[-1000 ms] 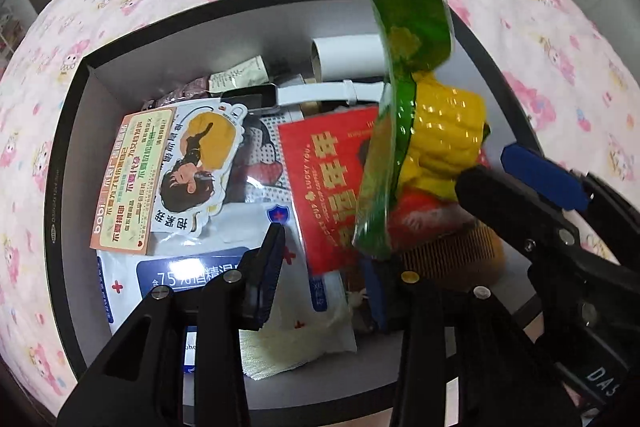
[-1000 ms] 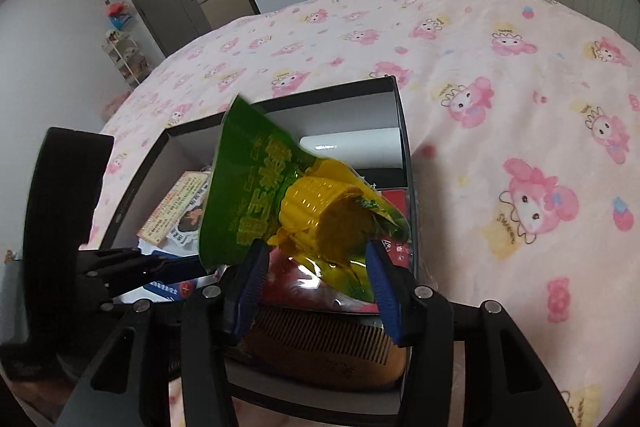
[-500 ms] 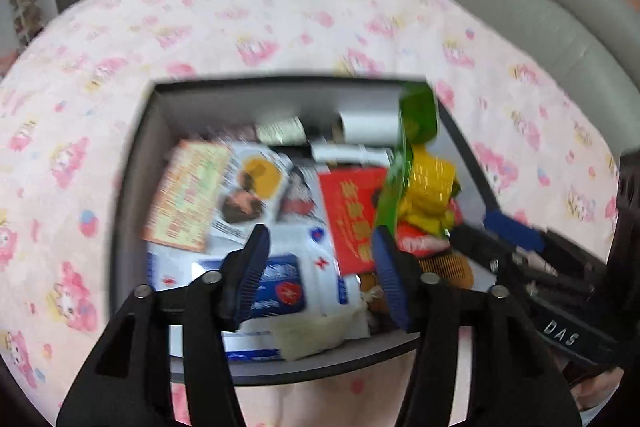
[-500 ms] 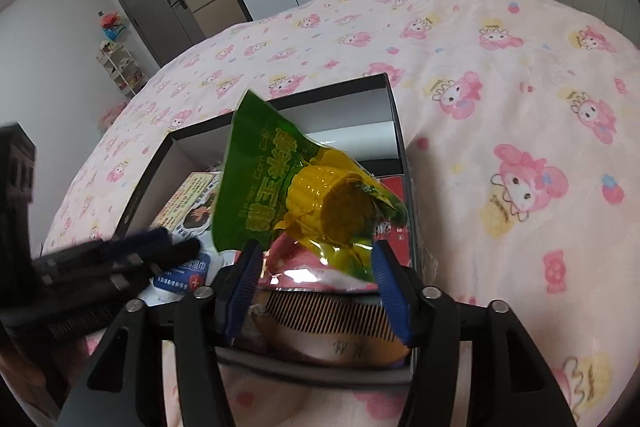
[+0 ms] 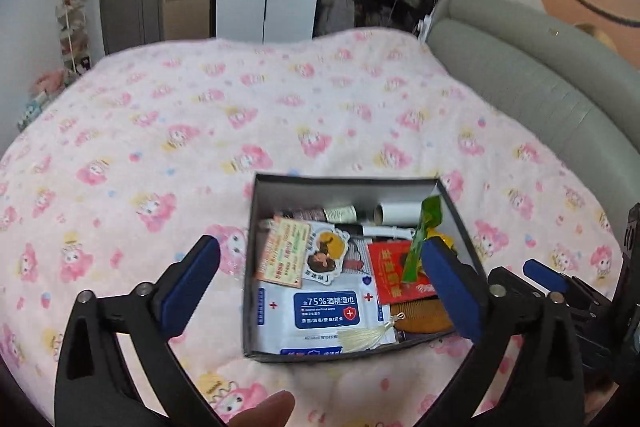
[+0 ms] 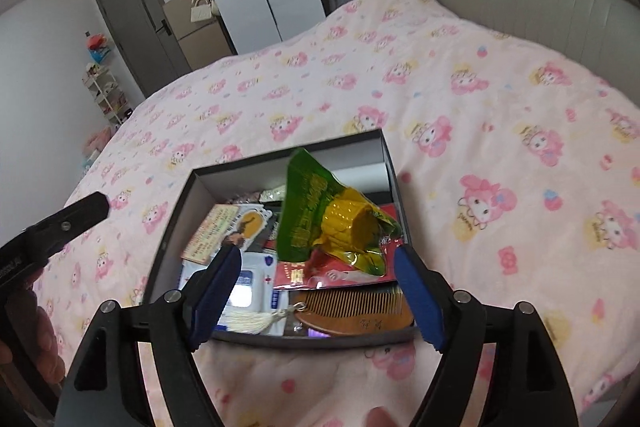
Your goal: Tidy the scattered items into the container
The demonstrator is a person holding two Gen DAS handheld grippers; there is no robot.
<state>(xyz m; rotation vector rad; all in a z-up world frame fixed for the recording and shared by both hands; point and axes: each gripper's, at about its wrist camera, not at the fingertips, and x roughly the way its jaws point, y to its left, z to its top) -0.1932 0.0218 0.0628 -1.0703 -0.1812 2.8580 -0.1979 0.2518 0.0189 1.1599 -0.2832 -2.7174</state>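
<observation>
Both tools' jaws are opening, empty, above the filled box [image 5: 352, 183].

I see the dark, grey-lined box [image 6: 394, 183] on the pink blanket. Inside it, the green-and-yellow corn packet [image 6: 336, 223] leans tilted against its right wall, above the wooden comb [image 6: 360, 311] and wet-wipes pack [image 5: 320, 307] at its near end.
</observation>
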